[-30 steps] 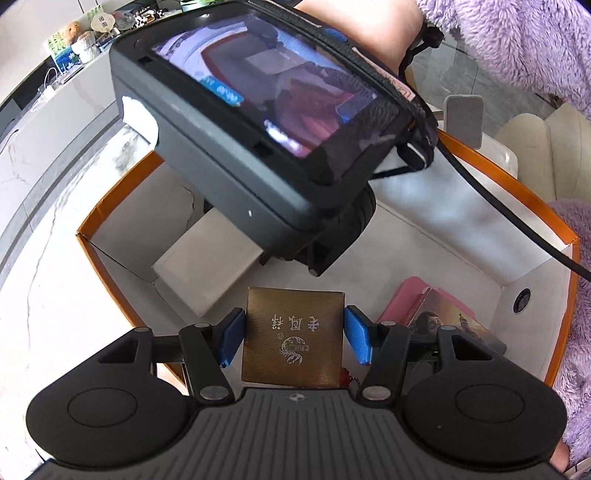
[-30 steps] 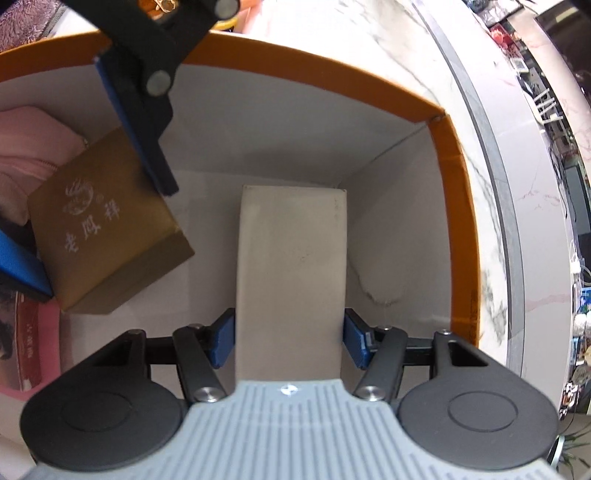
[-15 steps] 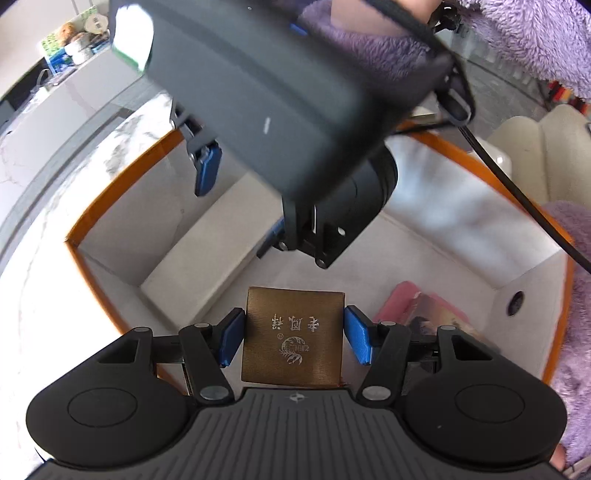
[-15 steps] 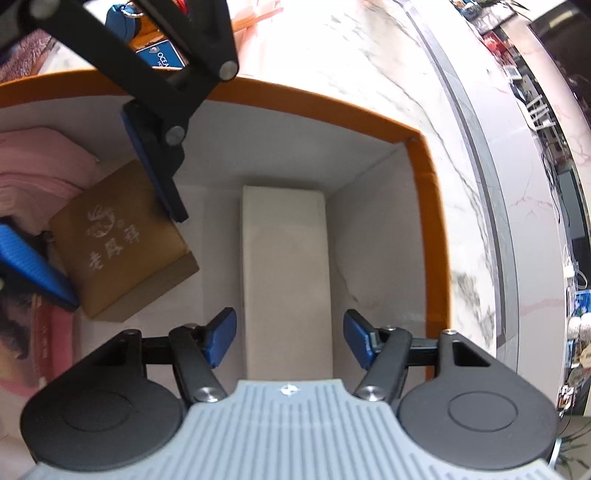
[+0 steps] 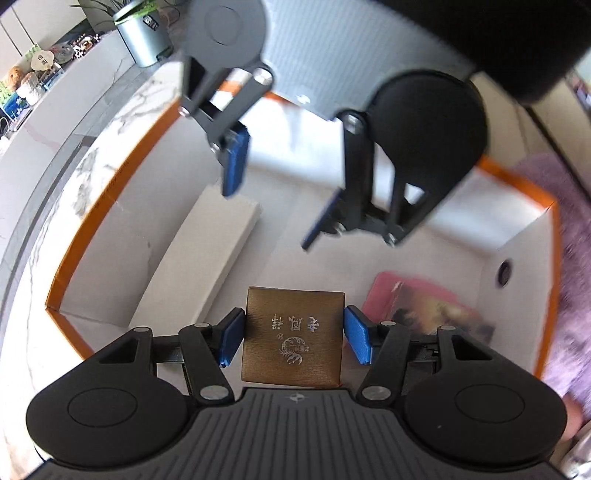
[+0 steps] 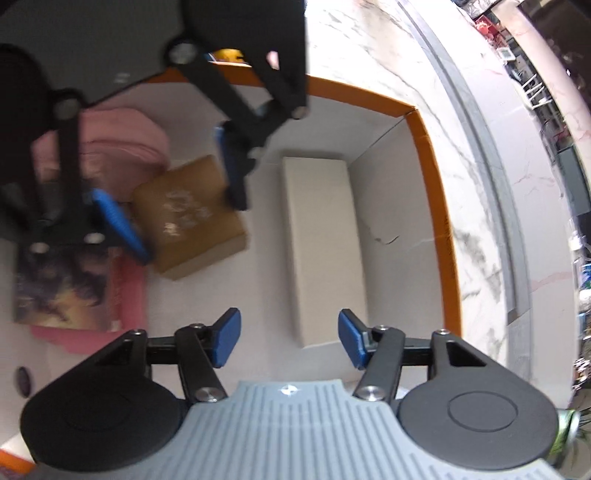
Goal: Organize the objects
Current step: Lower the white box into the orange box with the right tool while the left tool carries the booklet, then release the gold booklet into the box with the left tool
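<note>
a white marble counter (image 6: pixel 369 55) with grey veining carries an orange-rimmed box (image 5: pixel 110 184) whose inside walls and floor are white; a grey metal pot (image 5: pixel 142 35) with a plant stands further back on the counter, small clutter lines a far shelf, and a purple fuzzy sleeve (image 5: pixel 569 258) edges the box's right side in the left wrist view. inside the box a long white block (image 6: pixel 321 247) lies flat against the wall by one corner, its long axis running straight away from the right wrist camera, parallel to that wall. beside it sits a brown cardboard box (image 5: pixel 293 341) with pale printed characters and a small emblem on top; it is nearly square, turned a little askew to the white block in the right wrist view, and its print reads upside down from the left wrist. the left gripper (image 5: pixel 295 338) brackets this brown box, its blue pads against both sides, and seems to be pinching it, though motion blur makes the contact hard to confirm from the other view. a pink folded cloth (image 6: pixel 122 147) and a picture book (image 6: pixel 62 291) on a pink sheet lie past the brown box. the right gripper (image 6: pixel 288 338) hovers above the near end of the white block with its jaws spread, pads clear of it, having just been closing slightly with nothing gripped between them.
</note>
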`<control>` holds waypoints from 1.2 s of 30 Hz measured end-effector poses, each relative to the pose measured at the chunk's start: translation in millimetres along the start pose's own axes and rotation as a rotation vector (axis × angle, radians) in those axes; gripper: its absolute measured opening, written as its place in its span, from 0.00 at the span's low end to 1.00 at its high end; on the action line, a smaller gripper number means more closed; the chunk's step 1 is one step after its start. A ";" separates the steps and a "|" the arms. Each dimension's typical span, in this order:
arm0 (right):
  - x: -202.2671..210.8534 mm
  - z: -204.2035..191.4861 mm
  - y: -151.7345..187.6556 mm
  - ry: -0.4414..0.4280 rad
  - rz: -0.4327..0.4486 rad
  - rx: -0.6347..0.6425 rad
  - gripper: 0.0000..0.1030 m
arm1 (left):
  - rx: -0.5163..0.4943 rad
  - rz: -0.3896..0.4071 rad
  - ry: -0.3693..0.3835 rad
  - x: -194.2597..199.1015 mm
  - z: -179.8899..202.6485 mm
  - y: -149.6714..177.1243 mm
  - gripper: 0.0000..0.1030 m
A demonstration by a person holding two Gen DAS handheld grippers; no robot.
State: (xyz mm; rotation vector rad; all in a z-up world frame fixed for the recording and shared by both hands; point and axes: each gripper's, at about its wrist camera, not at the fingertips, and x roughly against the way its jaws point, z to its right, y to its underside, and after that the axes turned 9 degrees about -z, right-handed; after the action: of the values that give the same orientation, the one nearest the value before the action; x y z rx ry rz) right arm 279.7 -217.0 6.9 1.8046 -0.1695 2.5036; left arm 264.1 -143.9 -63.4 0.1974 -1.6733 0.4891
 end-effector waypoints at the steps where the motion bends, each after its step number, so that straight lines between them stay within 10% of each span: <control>1: 6.4 -1.1 3.2 -0.024 0.007 -0.010 0.57 | 0.006 0.025 0.013 4.6 2.2 -1.5 0.66; 13: 65.9 -44.5 37.3 -0.188 -0.001 0.058 0.66 | -0.063 0.148 0.043 47.6 32.2 7.5 0.66; 36: 96.4 -92.5 84.0 -0.142 -0.127 0.044 0.59 | -0.185 0.096 0.239 -1.8 82.1 -11.7 0.66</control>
State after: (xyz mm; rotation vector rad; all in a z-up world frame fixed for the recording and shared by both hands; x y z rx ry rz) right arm 153.1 -291.7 64.4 1.9445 -0.0045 2.3124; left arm 195.2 -189.5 -70.2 -0.0751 -1.4873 0.4091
